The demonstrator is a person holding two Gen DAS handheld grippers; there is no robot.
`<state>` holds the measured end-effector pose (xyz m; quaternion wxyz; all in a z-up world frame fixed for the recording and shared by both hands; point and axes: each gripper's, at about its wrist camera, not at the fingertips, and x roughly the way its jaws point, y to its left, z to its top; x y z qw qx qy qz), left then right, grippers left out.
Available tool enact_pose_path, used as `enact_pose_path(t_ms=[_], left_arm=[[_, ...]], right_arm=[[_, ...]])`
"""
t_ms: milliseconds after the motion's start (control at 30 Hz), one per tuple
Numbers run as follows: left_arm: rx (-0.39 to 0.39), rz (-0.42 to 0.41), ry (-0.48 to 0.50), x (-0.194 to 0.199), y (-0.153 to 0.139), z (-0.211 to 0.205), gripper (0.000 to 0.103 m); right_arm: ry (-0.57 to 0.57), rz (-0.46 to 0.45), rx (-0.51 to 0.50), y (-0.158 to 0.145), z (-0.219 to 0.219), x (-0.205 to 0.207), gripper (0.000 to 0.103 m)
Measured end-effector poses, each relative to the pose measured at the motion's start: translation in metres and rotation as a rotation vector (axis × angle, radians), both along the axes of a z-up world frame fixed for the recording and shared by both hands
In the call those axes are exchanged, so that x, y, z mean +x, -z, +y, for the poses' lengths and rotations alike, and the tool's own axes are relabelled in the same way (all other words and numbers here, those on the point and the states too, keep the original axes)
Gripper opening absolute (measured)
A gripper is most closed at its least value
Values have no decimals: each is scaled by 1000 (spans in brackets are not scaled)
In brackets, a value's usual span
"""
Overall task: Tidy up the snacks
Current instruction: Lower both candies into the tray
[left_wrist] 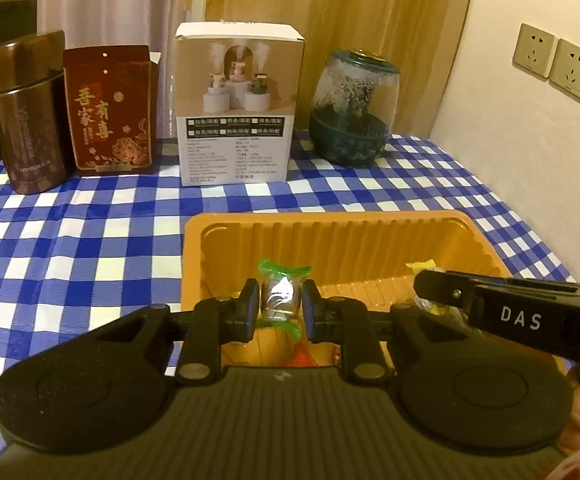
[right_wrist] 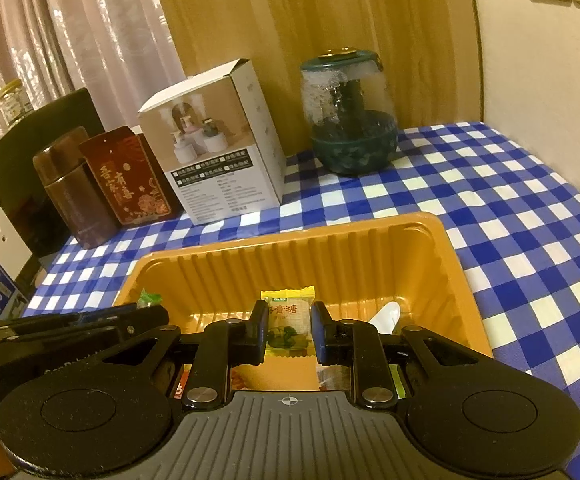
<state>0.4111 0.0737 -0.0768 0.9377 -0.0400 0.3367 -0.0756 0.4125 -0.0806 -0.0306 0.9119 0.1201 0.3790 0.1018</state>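
Holding green-wrapped candy [left_wrist: 280, 294] over orange tray [left_wrist: 330, 236] on bench [left_wrist: 90, 240]: left claw [left_wrist: 280, 304], clamped. Right claw [right_wrist: 290, 320] clamped on yellow candy packet [right_wrist: 288, 320], same tray. White spoon [right_wrist: 386, 316] inside tray.

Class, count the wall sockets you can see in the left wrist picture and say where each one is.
2. Both sit on the cream wall at the upper right: one socket nearer the curtain, the other socket just right of it. More may lie outside the picture.
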Motion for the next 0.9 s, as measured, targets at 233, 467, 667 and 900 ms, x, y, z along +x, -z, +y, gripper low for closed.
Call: enact_pose_path(t_ms=[233, 467, 667, 900], left_arm=[[9, 0, -8, -2, -2, 4, 22], [11, 10, -13, -4, -3, 8, 23], [19, 10, -4, -6, -3, 6, 23], [21, 17, 0, -6, -2, 6, 23]], right_arm=[[9, 3, 12, 0, -2, 1, 23], [5, -13, 29, -3, -1, 0, 23], [9, -11, 34, -3, -1, 1, 23], [12, -11, 52, -3, -3, 2, 23]])
